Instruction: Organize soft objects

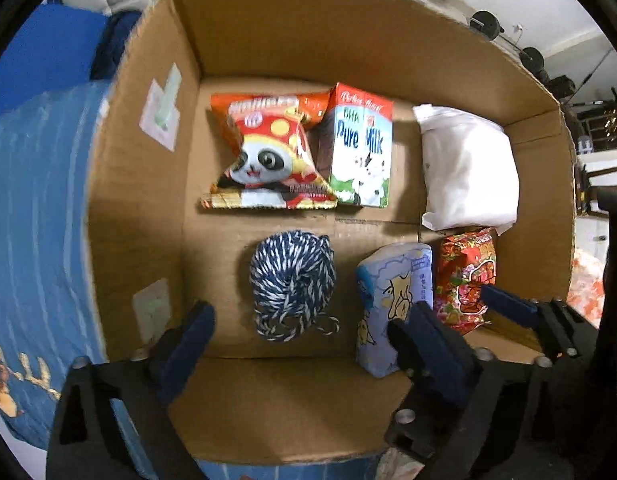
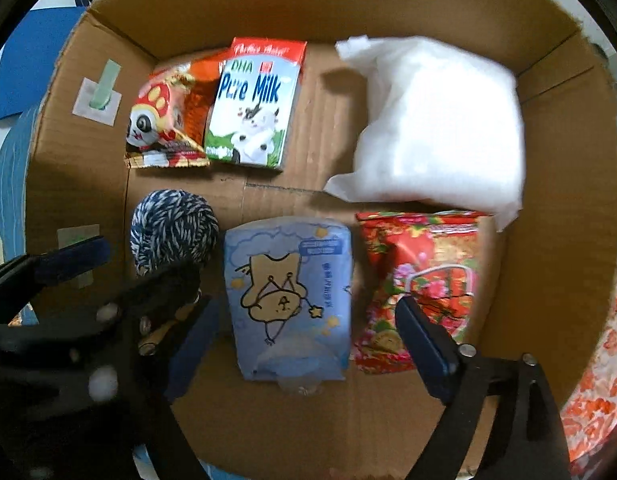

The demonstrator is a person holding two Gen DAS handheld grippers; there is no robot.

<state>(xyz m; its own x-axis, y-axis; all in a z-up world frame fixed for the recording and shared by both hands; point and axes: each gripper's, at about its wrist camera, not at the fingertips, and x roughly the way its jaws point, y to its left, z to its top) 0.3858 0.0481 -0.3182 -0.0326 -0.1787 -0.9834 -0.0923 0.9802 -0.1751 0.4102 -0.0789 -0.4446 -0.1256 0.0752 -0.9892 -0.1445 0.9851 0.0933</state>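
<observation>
Inside the cardboard box (image 1: 268,32), 6 things in 2 rows: snack bag (image 1: 264,160) and milk carton (image 1: 358,148) at upper centre of the frame, white pouch (image 1: 464,168) at upper right; yarn ball (image 1: 292,276), tissue pack (image 1: 392,296) and red packet (image 1: 464,276) below. Left gripper (image 1: 308,344) spread wide, empty, over the yarn ball. Right gripper (image 2: 308,344) spread too, straddling the tissue pack, not touching.
</observation>
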